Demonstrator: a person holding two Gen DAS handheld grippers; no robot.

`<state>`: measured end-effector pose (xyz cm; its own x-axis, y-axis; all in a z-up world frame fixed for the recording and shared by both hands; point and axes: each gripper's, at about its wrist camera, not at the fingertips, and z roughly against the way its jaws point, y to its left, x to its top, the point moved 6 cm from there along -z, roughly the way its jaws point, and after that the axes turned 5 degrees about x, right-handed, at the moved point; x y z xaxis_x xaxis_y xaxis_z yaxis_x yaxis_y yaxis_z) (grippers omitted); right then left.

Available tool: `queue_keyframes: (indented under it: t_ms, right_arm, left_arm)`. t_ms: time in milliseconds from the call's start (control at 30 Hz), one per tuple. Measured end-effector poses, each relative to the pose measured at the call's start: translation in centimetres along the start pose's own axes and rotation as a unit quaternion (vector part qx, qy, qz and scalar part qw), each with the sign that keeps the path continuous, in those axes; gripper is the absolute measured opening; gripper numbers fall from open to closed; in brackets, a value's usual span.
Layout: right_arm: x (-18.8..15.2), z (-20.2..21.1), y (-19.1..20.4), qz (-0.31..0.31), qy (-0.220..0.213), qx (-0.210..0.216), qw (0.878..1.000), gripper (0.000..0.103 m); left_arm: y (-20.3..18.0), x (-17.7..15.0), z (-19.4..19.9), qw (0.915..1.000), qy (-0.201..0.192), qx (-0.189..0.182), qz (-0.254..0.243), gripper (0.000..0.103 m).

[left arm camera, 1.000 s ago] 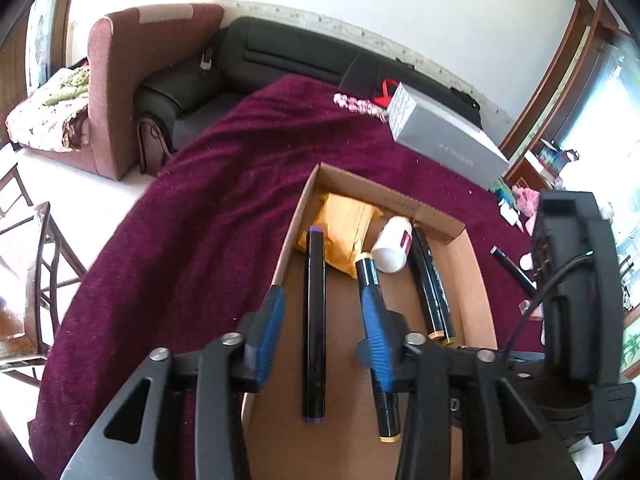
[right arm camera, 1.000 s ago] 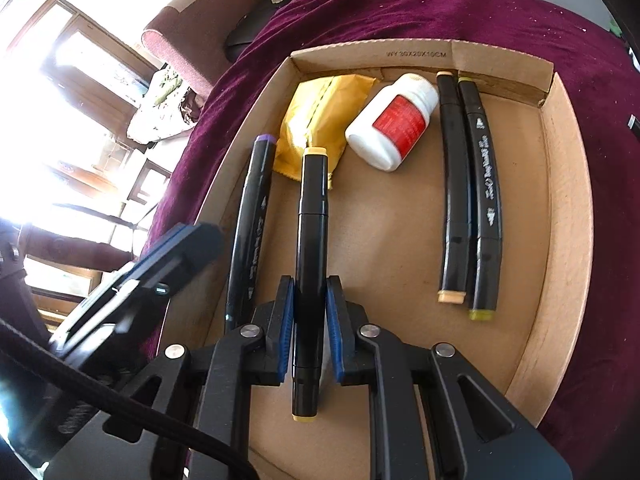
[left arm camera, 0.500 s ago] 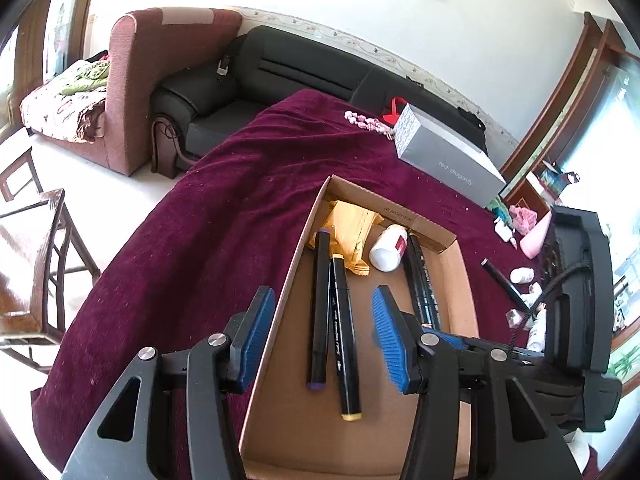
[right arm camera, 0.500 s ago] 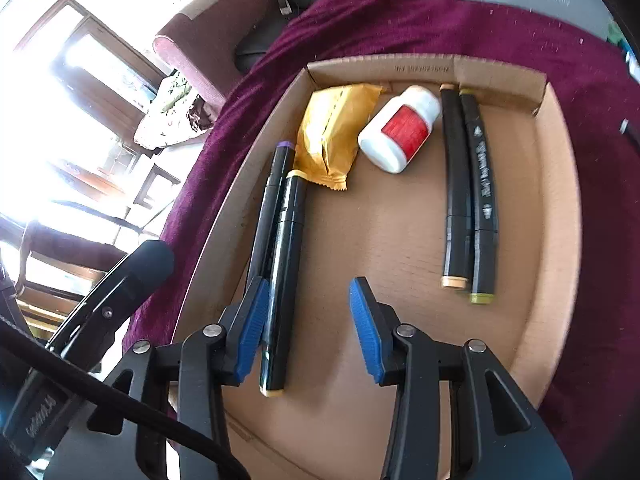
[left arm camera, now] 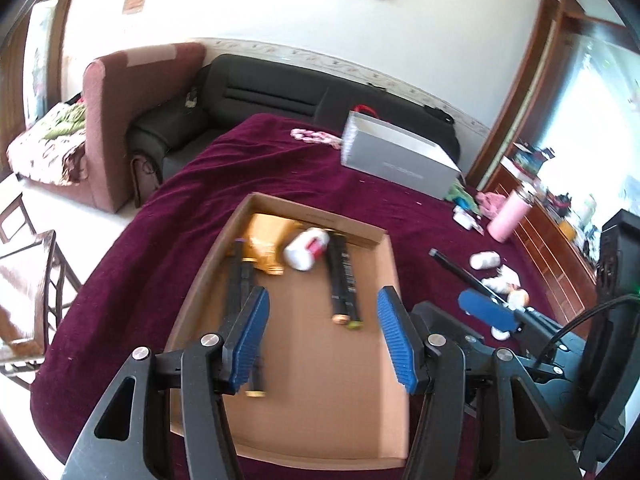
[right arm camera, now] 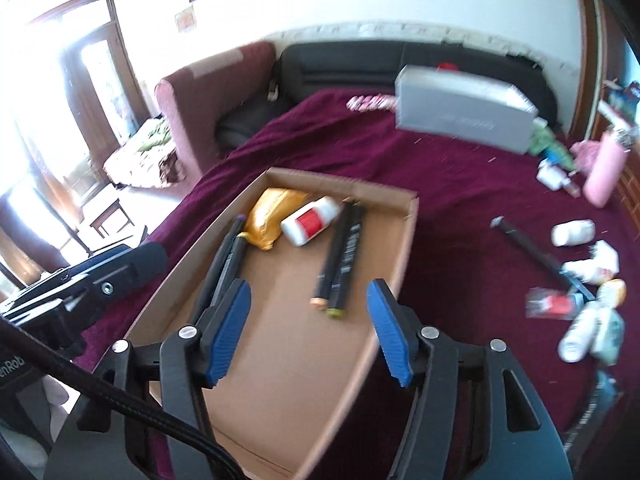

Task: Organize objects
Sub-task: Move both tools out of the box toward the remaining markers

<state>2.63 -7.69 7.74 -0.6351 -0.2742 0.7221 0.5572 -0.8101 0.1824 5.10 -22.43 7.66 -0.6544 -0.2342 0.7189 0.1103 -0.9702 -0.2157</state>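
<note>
Markers lie in the cardboard box: two markers along its left wall, two more near the middle. My right claw and left claw are both opening above the box with nothing between their jaws.

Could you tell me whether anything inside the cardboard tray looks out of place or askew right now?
Mostly tidy: two marker pairs lie lengthwise in the cardboard tray. The white bottle lies tipped on its side at an angle, and the yellow packet sits crumpled in the far corner. Nothing looks spilled or damaged.
</note>
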Motion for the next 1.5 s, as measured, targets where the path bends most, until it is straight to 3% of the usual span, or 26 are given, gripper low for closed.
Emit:
queue_keyframes:
  t_ms: [400,667,1067,1267,1333,1500]
  right_arm:
    - [-1.5,5.9,-8.7,-0.024,-0.048,-0.075,0.996,0.065]
    - [-2.5,7.8,-14.0,-0.044,-0.055,-0.116,0.991,0.066]
    - [-3.2,5.5,-19.3,-0.069,-0.02,-0.138,0.988,0.068]
    - [-2.9,4.1,-20.9,-0.069,-0.001,-0.149,0.986,0.068]
    - [-2.6,3.5,-21.5,-0.074,0.007,-0.145,0.987,0.068]
    - [-1.9,2.3,-23.4,-0.117,0.022,-0.114,0.986,0.068]
  left_arm:
    - [-9.6,-1.8,-0.6,0.9965,0.022,-0.006,-0.081,0.05]
    - [-14.4,-4.4,-3.9,0.989,0.071,-0.013,-0.129,0.05]
    - [-18.9,-9.0,-10.7,0.9748,0.149,-0.037,-0.162,0.05]
    - [-18.7,-9.6,-12.5,0.974,0.157,-0.041,-0.158,0.05]
    - [-18.7,-9.6,-12.5,0.974,0.155,-0.046,-0.158,0.052]
    - [-19.5,-10.4,-12.3,0.9715,0.13,-0.066,-0.187,0.071]
